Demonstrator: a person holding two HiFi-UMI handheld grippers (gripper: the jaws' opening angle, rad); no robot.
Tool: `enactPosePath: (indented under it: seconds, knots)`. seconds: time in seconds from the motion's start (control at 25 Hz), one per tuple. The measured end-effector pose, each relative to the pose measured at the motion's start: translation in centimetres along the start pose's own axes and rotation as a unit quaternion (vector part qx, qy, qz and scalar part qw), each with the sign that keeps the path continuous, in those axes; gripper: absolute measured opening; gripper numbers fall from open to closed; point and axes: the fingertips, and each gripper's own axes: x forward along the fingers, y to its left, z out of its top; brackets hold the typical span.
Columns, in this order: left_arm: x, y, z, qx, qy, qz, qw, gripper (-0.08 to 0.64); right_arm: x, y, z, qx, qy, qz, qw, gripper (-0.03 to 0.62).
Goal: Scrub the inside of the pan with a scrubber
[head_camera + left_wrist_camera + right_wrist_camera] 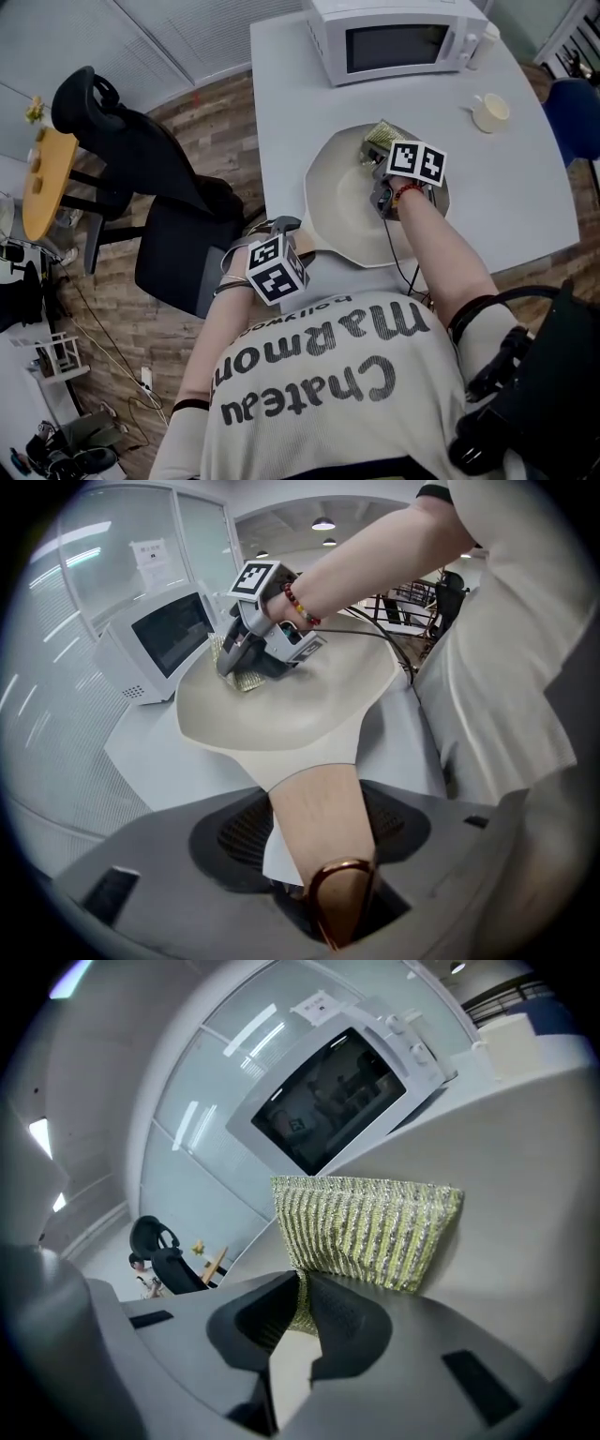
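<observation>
fingers of the right gripper are clamped on the scrubber at the far side of the pan, its near-pointing handle gripped by the left gripper.

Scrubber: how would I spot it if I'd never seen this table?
On the grey table, in front of the white microwave, sits a wide cream pan. At the pan's far side, the right claw pinches the scrubber: a flat pad striped green and silver, the only glittery thing among plain white and cream neighbours.
</observation>
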Motion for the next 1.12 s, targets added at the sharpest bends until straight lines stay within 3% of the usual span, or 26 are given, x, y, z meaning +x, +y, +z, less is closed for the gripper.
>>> enactPosePath:
  seconds: [0.24, 0.44, 0.8, 1.12]
  knots:
    - [-0.2, -0.1, -0.3, -0.004, 0.003, 0.001, 1.0000, 0.273, -1.5, -1.4, 0.9, 0.057, -0.037, -0.034, 0.997, 0.044]
    - [-0.3, 0.2, 0.0, 0.008, 0.017, 0.002, 0.9998, 0.272, -3.2, -3.6, 1.3, 0.121, -0.088, -0.085, 0.985, 0.044]
    - [-0.3, 0.2, 0.1, 0.007, 0.020, -0.001, 0.9998, 0.272, -5.9, -5.7, 1.1, 0.233, -0.185, -0.112, 0.948, 0.044]
    - [-0.2, 0.2, 0.2, 0.001, 0.016, -0.013, 0.9998, 0.269, -7.9, -7.4, -0.1, 0.331, -0.227, -0.114, 0.909, 0.044]
